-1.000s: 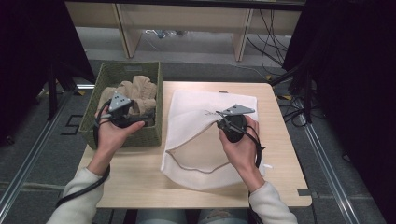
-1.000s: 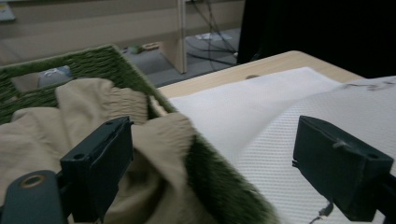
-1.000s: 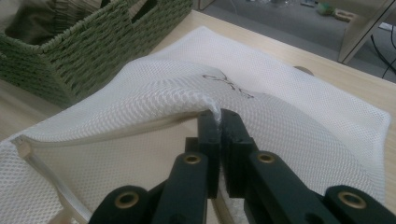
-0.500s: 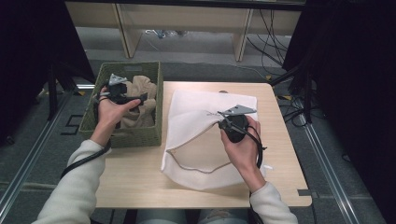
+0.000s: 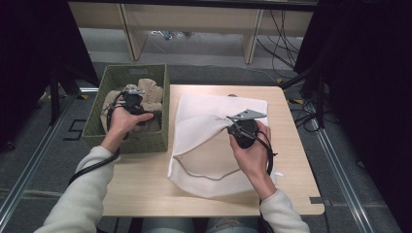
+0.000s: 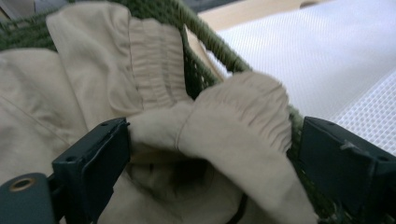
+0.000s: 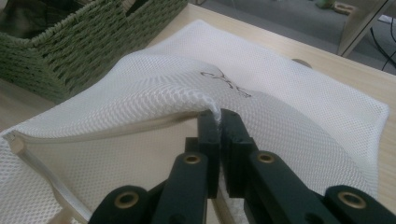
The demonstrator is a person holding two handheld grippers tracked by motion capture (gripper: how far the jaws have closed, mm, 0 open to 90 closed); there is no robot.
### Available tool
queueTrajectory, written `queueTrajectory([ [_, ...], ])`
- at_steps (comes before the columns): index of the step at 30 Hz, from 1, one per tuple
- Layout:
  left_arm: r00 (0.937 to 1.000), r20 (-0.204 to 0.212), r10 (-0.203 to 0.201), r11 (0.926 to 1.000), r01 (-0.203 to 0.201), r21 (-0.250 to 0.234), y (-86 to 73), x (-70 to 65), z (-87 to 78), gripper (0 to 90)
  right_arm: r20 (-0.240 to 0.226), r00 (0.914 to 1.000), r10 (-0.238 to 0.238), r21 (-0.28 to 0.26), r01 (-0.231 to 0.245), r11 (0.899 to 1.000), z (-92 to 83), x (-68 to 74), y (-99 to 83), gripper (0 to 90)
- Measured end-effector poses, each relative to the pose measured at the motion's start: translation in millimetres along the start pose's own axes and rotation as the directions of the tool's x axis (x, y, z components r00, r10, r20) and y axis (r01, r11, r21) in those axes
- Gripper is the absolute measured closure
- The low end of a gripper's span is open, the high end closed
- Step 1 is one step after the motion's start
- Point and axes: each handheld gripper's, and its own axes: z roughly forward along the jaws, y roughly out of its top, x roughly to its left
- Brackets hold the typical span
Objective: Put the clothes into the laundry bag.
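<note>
The right claw was clamped tight on the upper edge of the white mesh bag, pinching a fold of mesh between its jaws and holding that edge lifted so the bag's mouth gaped toward the person. The rest of the bag lay flat on the wooden counter, just beside the green woven basket at the counter's left side. The left claw was down inside that basket with its jaws spread wide around a gathered, elastic-edged part of the beige garment; the pads were not pressing on the cloth. The garment lay bunched in the basket.
</note>
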Motion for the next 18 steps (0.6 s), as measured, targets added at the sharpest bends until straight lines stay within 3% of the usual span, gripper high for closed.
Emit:
queueTrajectory([
  [1, 1.0000, -0.001, 0.001, 0.9998, -0.001, 0.022, 0.3, -0.7, 0.9, 8.8, 0.004, 0.9997, 0.022, 0.005, -0.022, 1.000, -0.1, 1.8, -0.2, 88.6],
  [4, 0.9998, -0.020, 0.001, 0.9988, 0.000, 0.048, 0.1, -3.9, 8.0, 8.9, -0.001, 0.9995, 0.031, 0.024, -0.031, 0.999, -1.2, 2.3, -0.2, 88.6],
  [6, 0.9996, -0.026, 0.010, 0.9978, -0.008, 0.065, 1.9, -5.3, 10.3, 9.6, 0.002, 0.9999, 0.012, 0.008, -0.012, 1.000, -0.4, 0.7, -0.5, 88.6],
  [7, 0.9993, -0.035, 0.016, 0.9971, -0.013, 0.075, 2.9, -5.6, 10.9, 10.4, 0.004, 0.9996, 0.026, 0.014, -0.026, 1.000, -1.1, 1.5, -0.3, 88.6],
  [8, 0.9986, -0.040, 0.034, 0.9941, -0.030, 0.105, 4.4, -5.1, 10.8, 11.8, -0.004, 1.0000, 0.005, 0.005, -0.005, 1.000, -0.4, -0.7, 0.1, 88.6],
  [11, 0.9927, -0.066, 0.100, 0.9788, -0.087, 0.185, 7.5, -6.9, 14.3, 17.3, -0.004, 0.9999, 0.013, 0.007, -0.013, 1.000, -0.3, -0.3, 0.1, 88.6],
  [12, 0.9913, -0.076, 0.108, 0.9749, -0.090, 0.203, 8.0, -7.7, 15.7, 19.3, -0.003, 0.9994, 0.034, 0.019, -0.034, 0.999, -1.0, 1.2, -0.3, 88.6],
  [13, 0.9895, -0.083, 0.118, 0.9697, -0.097, 0.224, 8.7, -7.7, 17.7, 20.7, -0.003, 0.9998, 0.017, 0.015, -0.017, 1.000, -0.3, 0.5, -0.5, 88.6],
  [17, 0.9844, -0.087, 0.153, 0.9515, -0.123, 0.282, 10.9, -8.2, 24.2, 34.4, -0.004, 0.9990, 0.045, 0.024, -0.045, 0.999, -0.7, 2.2, 0.0, 88.6],
  [18, 0.9816, -0.085, 0.171, 0.9443, -0.138, 0.299, 11.4, -8.2, 25.0, 38.5, -0.002, 0.9997, 0.023, 0.015, -0.023, 1.000, -0.1, -0.2, -0.1, 88.5],
])
